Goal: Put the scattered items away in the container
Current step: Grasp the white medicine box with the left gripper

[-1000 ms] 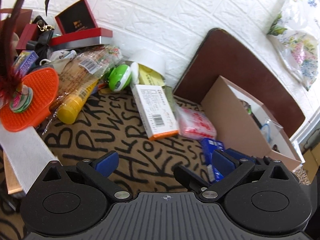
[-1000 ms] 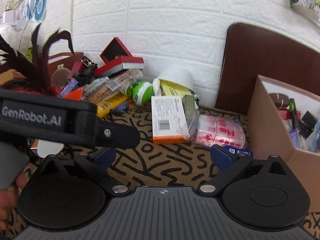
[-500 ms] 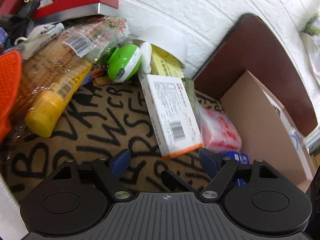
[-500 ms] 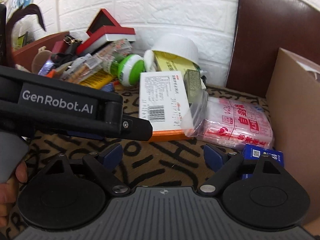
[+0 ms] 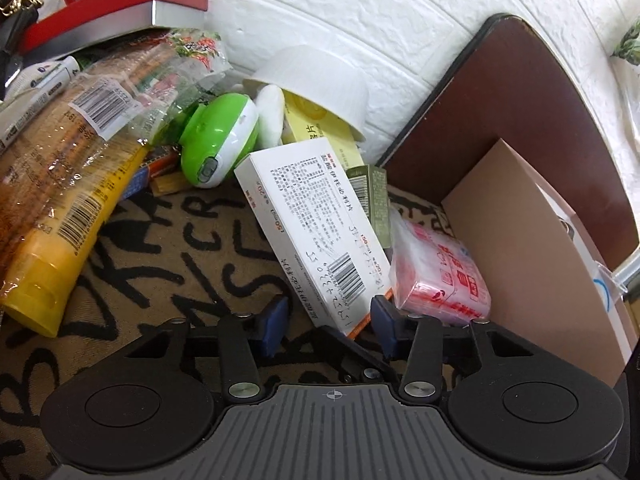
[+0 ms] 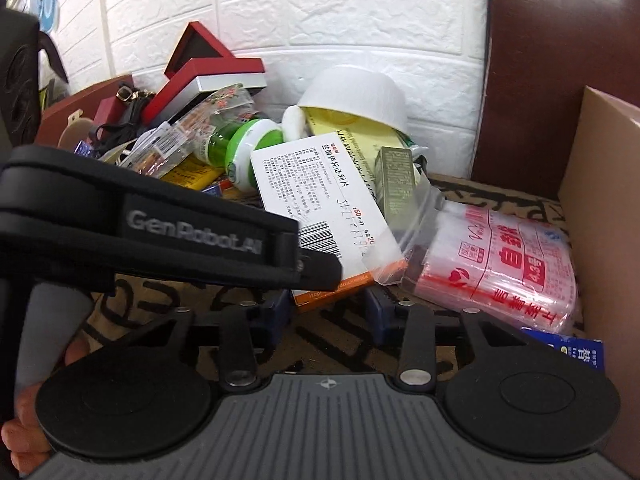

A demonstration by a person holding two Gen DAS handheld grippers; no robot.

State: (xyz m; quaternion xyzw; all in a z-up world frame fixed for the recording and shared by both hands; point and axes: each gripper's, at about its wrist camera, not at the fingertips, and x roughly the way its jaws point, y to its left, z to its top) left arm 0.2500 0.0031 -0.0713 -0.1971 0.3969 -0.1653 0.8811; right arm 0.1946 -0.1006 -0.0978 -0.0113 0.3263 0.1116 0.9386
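The white medicine box [image 5: 316, 236] with an orange end lies on the letter-patterned cloth [image 5: 168, 248], its near corner sitting between the blue pads of the left gripper [image 5: 328, 322]. Those jaws have just been closing; a gap shows on the left side of the box, and whether the right pad touches it cannot be told. In the right wrist view the same box [image 6: 320, 208] lies ahead of the right gripper [image 6: 326, 312], whose jaws have also just been closing and stand apart with only the box's orange edge near them, not pressed. The left gripper's black body [image 6: 160, 232] crosses that view from the left. Just beside the box, to its right, lies a pack of clear zip bags [image 5: 440, 276] with red print, touching the cardboard container [image 5: 532, 252]. Behind the box are a green-and-white gadget [image 5: 218, 140], an overturned white bowl [image 5: 320, 80] and a yellow tube [image 5: 60, 248].
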